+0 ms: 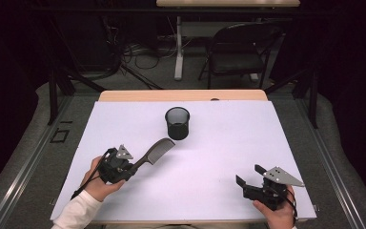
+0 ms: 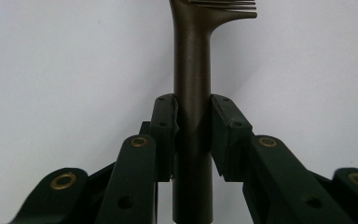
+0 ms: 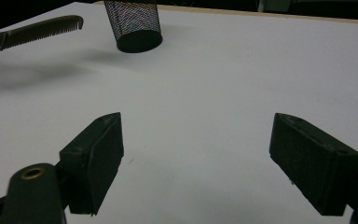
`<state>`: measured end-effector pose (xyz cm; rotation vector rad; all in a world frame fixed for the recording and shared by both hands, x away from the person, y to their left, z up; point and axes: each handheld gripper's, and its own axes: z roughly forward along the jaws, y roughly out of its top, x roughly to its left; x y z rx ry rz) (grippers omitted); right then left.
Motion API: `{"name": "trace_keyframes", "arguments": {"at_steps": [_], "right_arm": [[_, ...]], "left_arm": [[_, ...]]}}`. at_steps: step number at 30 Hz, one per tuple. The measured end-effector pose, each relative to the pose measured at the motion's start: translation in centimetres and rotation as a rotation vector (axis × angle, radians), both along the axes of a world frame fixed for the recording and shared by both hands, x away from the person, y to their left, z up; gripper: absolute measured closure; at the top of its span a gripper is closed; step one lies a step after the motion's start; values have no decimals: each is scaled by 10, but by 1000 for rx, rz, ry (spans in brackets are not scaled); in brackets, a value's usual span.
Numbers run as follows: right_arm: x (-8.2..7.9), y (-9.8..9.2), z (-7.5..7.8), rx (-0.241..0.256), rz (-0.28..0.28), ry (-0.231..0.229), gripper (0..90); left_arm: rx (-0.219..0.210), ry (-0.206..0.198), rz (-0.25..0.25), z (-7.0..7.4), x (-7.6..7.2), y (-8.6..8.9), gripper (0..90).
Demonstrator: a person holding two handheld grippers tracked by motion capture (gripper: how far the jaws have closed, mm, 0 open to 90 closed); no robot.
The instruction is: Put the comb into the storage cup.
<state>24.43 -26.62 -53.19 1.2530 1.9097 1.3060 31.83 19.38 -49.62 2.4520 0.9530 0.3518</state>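
Between the left claw's [image 2: 193, 126] jaws the comb [image 1: 155, 151] is clamped by its handle, teeth pointing ahead toward the cup [image 1: 177, 122], likely for dropping in. The right claw [image 3: 205, 163] gapes empty.

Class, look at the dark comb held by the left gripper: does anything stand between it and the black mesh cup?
Nothing visible does. The left gripper clamps the dark plastic comb by its handle, and only bare white table surface lies between its toothed end and the black mesh cup.
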Motion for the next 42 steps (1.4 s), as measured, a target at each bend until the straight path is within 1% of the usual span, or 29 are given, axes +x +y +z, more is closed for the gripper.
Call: {"name": "trace_keyframes", "arguments": {"at_steps": [2,7,9,11,12,15,18,22,23,26,30,34,35,36,37,39,40,41,42], "right_arm": [[0,0,0,-3,1,-2,175],[0,0,0,-2,1,-3,175],[0,0,0,-2,1,-2,175],[0,0,0,-3,2,-2,175],[0,0,0,-3,2,-2,175],[0,0,0,-3,2,-3,175],[0,0,0,-4,3,-3,175],[0,0,0,1,1,2,175],[0,0,0,-4,4,-2,175],[0,0,0,-4,4,-3,175],[0,0,0,-5,4,-4,175],[0,0,0,0,3,-2,175],[0,0,0,-2,5,-4,175],[0,0,0,-2,5,-4,175],[0,0,0,0,3,-1,175],[0,0,0,0,4,-1,175],[0,0,0,-4,4,-3,175],[0,0,0,-4,4,-3,175],[0,0,0,-3,4,-3,175]], "left_arm": [[-17,-17,4,4,0,-1,725],[-33,-34,1,9,0,-2,725],[-50,-48,3,13,0,-4,725],[-54,-50,1,14,0,-5,725],[-53,-57,1,15,0,-5,725],[-70,-70,0,18,0,-8,725],[-74,-76,-4,20,1,-9,724],[-91,-92,-5,24,1,-12,724],[-103,-101,-4,27,1,-14,725],[-112,-108,-6,29,2,-15,724],[-137,-132,-7,34,2,-20,725],[-151,-144,-7,37,3,-23,725],[-164,-149,-5,39,3,-24,725],[-164,-149,-5,39,3,-24,725],[-179,-157,-1,41,4,-26,725],[-181,-162,-1,42,4,-27,725],[-196,-171,2,45,4,-28,725],[-196,-171,2,45,4,-28,725],[-208,-179,3,47,5,-30,725]]}}
